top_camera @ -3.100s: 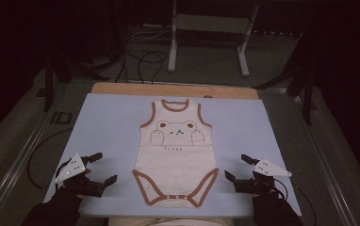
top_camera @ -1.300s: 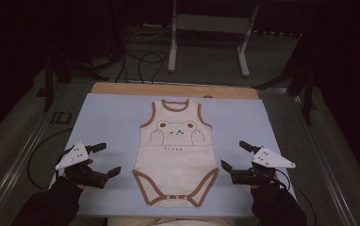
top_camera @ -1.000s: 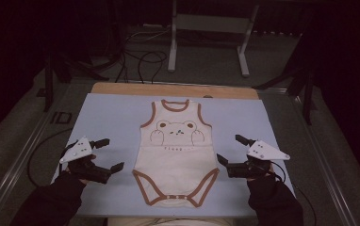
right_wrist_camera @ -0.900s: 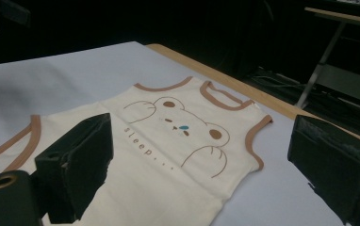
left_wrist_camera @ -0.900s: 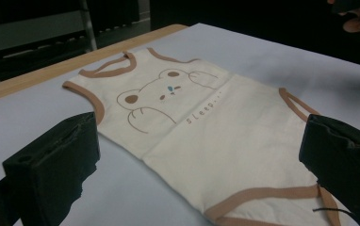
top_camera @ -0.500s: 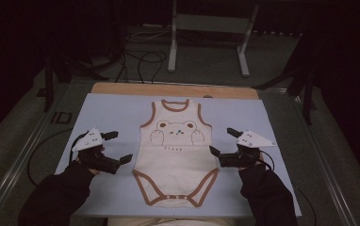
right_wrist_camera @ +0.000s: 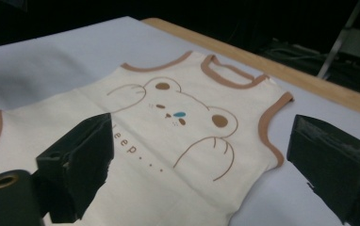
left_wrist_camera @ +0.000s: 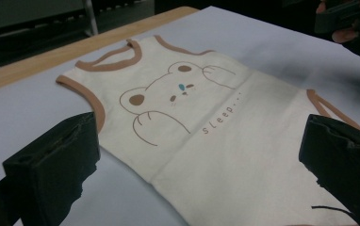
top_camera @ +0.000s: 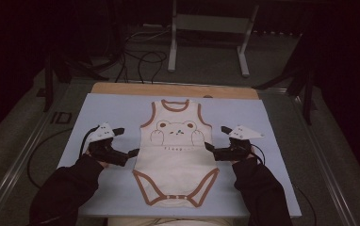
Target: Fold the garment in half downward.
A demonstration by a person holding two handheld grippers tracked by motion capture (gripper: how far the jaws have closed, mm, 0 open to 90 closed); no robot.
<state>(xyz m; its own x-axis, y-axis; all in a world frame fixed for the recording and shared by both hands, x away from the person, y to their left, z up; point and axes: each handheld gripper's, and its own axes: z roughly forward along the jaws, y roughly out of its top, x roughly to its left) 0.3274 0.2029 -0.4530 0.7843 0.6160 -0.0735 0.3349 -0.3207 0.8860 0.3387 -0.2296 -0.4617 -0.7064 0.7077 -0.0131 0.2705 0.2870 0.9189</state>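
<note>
Cream cotton bodysuit [top_camera: 177, 155] with brown trim lies flat on the pale blue surface [top_camera: 272, 188], neck hole toward the far wooden edge [top_camera: 168, 89], snap crotch toward the person. Bear print and the word "sleep..." face up across the chest.

Left gripper [top_camera: 126, 142]: held just beside the bodysuit's left side seam, about level with the waist, jaws spread wide. In the left gripper view [left_wrist_camera: 197, 155] the two black jaws stand well apart, the seam edge and armhole lying between them; no cloth pinched.

Right gripper [top_camera: 217, 138]: mirror position at the right side seam, jaws likewise wide apart. In the right gripper view [right_wrist_camera: 197, 160] the right armhole trim and side edge sit between the jaws, nothing clamped.

Both dark sleeves enter from the near edge of the surface. Metal stand [top_camera: 208, 35] and loose cables [top_camera: 145, 59] on the floor beyond the surface.
</note>
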